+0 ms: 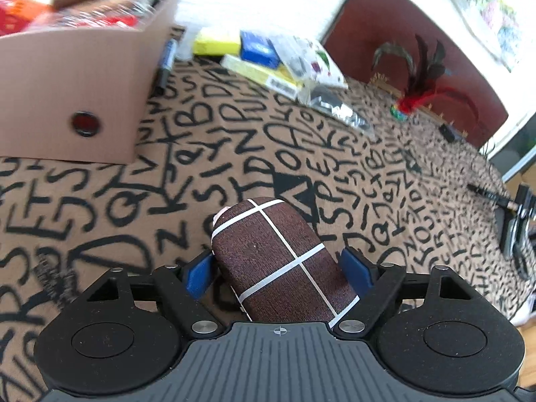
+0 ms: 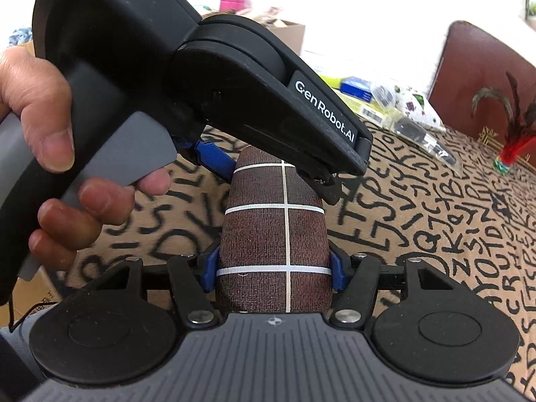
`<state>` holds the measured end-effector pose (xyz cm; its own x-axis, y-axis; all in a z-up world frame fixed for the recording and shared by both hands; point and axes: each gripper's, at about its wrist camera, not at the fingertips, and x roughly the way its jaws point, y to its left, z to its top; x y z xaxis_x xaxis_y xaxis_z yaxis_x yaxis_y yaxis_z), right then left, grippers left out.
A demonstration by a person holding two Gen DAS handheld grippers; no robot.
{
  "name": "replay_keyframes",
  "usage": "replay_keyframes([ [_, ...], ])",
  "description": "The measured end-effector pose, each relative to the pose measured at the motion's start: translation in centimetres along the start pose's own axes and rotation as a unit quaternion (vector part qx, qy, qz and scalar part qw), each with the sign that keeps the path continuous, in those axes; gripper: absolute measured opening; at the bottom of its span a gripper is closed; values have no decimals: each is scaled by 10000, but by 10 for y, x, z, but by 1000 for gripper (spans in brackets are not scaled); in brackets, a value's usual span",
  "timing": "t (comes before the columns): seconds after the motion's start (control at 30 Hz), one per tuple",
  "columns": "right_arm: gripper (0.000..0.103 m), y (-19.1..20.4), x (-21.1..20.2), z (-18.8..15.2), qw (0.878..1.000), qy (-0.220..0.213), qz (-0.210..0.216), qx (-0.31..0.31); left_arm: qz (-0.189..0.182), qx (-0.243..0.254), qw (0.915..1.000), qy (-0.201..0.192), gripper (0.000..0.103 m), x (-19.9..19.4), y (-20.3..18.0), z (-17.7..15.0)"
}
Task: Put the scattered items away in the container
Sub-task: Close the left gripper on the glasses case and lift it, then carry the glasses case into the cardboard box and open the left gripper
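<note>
A brown padded case with white grid lines (image 1: 278,261) is held above the lettered cloth. My left gripper (image 1: 279,268) has its blue pads on both sides of one end of it. My right gripper (image 2: 273,268) is shut on the other end of the same case (image 2: 274,234). In the right wrist view the left gripper (image 2: 264,164) reaches in from the upper left, held by a hand (image 2: 50,154), and clamps the case's far end. The cardboard box (image 1: 77,67), the container, stands at the upper left in the left wrist view, with packets inside.
On the cloth (image 1: 201,154) lie a marker (image 1: 166,63) beside the box, yellow and blue packets (image 1: 254,57), a clear bag with dark parts (image 1: 335,104), a feather toy (image 1: 418,90) and a brush (image 1: 492,197). A dark red chair back (image 1: 418,43) stands behind.
</note>
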<state>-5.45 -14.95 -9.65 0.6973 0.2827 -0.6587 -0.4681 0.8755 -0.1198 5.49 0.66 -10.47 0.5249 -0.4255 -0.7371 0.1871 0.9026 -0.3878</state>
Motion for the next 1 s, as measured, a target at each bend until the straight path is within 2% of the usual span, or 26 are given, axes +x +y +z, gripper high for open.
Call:
replay_keyframes([
  [0.27, 65, 31, -29, 40, 9970, -588, -203, -466, -103, -30, 9955, -941, 80, -69, 14, 17],
  [0.53, 65, 60, -30, 110, 9851, -1407, -278, -946, 98, -7, 9826, -1854, 80, -131, 42, 71],
  [0.7, 65, 78, -6, 162, 9795, -1691, -106, -1088, 296, -72, 9760, -2158, 79, -156, 80, 116],
  [0.83, 65, 92, 21, 202, 9783, -1795, -6, -1032, 516, -56, 9723, -2280, 79, -161, 109, 150],
  [1.0, 65, 102, 56, 235, 9806, -1729, 91, -914, 578, -62, 9743, -2177, 79, -150, 143, 182],
])
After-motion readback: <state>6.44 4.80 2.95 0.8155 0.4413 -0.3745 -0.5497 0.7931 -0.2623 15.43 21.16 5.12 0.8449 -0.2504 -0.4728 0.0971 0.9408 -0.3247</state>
